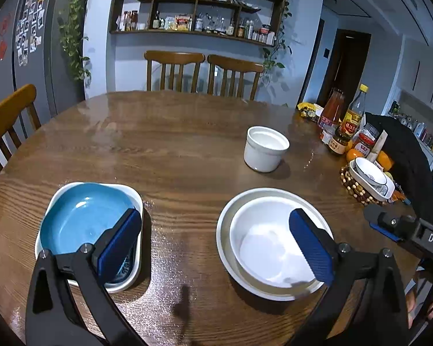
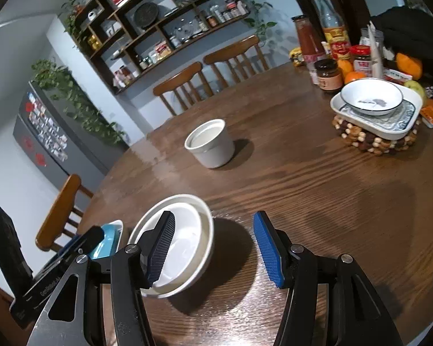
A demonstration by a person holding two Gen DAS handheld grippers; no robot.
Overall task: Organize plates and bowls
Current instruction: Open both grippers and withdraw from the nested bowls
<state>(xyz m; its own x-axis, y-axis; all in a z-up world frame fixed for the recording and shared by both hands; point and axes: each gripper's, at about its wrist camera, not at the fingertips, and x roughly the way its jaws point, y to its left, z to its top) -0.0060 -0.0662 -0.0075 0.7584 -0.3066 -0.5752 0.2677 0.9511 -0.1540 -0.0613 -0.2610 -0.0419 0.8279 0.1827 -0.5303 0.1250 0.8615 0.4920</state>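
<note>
A blue plate [image 1: 78,219] lies in a white square dish [image 1: 130,276] at the near left of the wooden table. A white bowl [image 1: 262,239] sits in a round white plate [image 1: 225,239] at the near right; the pair also shows in the right wrist view [image 2: 199,242]. A white cup-shaped bowl [image 1: 265,147] stands alone mid-table, also in the right wrist view [image 2: 211,143]. A rimmed white bowl [image 2: 371,95] rests on a patterned square dish [image 2: 389,124] on a bead trivet. My left gripper [image 1: 216,245] is open, hovering between the two near stacks. My right gripper [image 2: 213,248] is open and empty above the round plate's right edge.
Bottles, jars and oranges [image 2: 337,54] crowd the far right of the table [image 2: 303,178]. A black garment [image 1: 401,144] lies there too. Wooden chairs [image 1: 202,69] stand around the table. The right gripper's body [image 1: 404,227] shows at the left wrist view's right edge.
</note>
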